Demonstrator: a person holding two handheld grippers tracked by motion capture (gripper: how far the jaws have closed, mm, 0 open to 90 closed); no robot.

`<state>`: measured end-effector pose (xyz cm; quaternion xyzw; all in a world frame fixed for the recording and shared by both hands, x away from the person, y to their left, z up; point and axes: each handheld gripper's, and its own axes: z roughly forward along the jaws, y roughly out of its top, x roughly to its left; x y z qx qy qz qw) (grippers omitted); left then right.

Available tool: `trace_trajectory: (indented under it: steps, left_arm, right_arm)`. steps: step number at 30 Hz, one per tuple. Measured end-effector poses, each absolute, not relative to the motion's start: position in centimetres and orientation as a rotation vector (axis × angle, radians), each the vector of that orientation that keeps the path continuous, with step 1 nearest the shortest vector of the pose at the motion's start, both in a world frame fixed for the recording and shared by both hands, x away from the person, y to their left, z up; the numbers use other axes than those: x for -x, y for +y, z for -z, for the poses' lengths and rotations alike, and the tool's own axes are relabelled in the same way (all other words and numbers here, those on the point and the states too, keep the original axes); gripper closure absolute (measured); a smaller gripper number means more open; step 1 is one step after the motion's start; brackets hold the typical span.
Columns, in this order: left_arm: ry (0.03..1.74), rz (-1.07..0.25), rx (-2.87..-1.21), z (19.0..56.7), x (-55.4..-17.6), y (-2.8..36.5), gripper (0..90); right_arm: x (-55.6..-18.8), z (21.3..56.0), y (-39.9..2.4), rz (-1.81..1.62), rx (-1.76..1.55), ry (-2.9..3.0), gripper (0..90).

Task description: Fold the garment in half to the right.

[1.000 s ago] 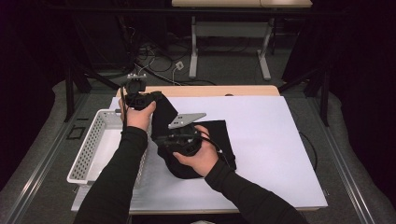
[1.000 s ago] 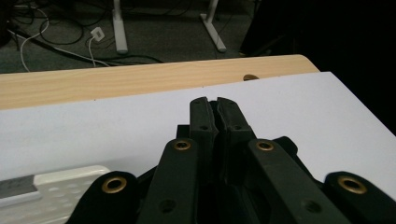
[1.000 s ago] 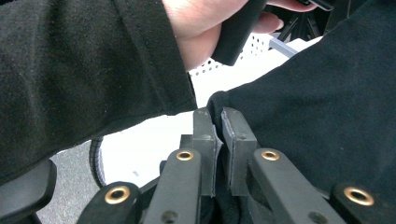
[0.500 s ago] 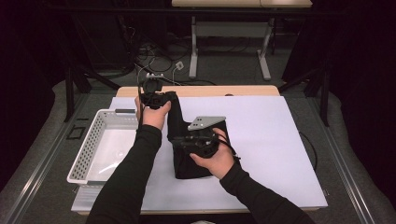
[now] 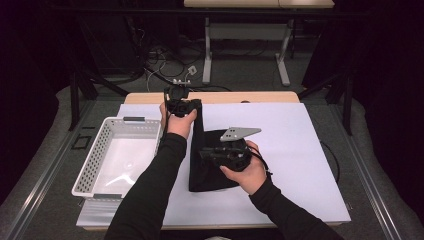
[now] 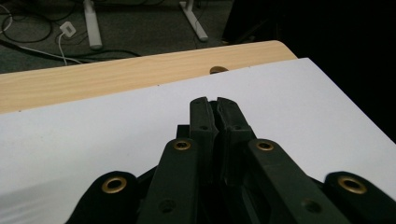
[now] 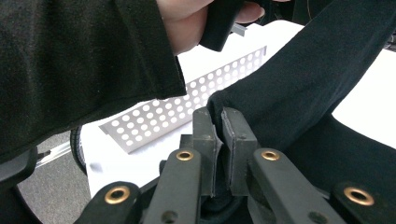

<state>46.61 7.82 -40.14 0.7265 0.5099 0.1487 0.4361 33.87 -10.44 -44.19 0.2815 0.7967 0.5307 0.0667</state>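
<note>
White table sheet | black cloth stretched 12-to-6 | left gripper clamped on 12 end | right gripper pinching 9 edge | basket at 9

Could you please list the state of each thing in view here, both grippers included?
Left gripper: shut on the far end of the black cloth, above the table's far edge.
Right gripper: shut on an edge of the black cloth.
Black cloth: stretched between the grippers, its near part lying on the white sheet.
White basket: empty, standing at the table's left.
</note>
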Motion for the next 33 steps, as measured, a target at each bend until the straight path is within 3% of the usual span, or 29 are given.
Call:
trace_trajectory:
  steps: [33]
  left_arm:
    - [1.250, -0.320, -1.852, 43.3, -47.7, 3.6, 85.8]
  right_arm:
    - [-34.1, 48.0, -16.3, -1.537, -1.023, 2.352, 85.3]
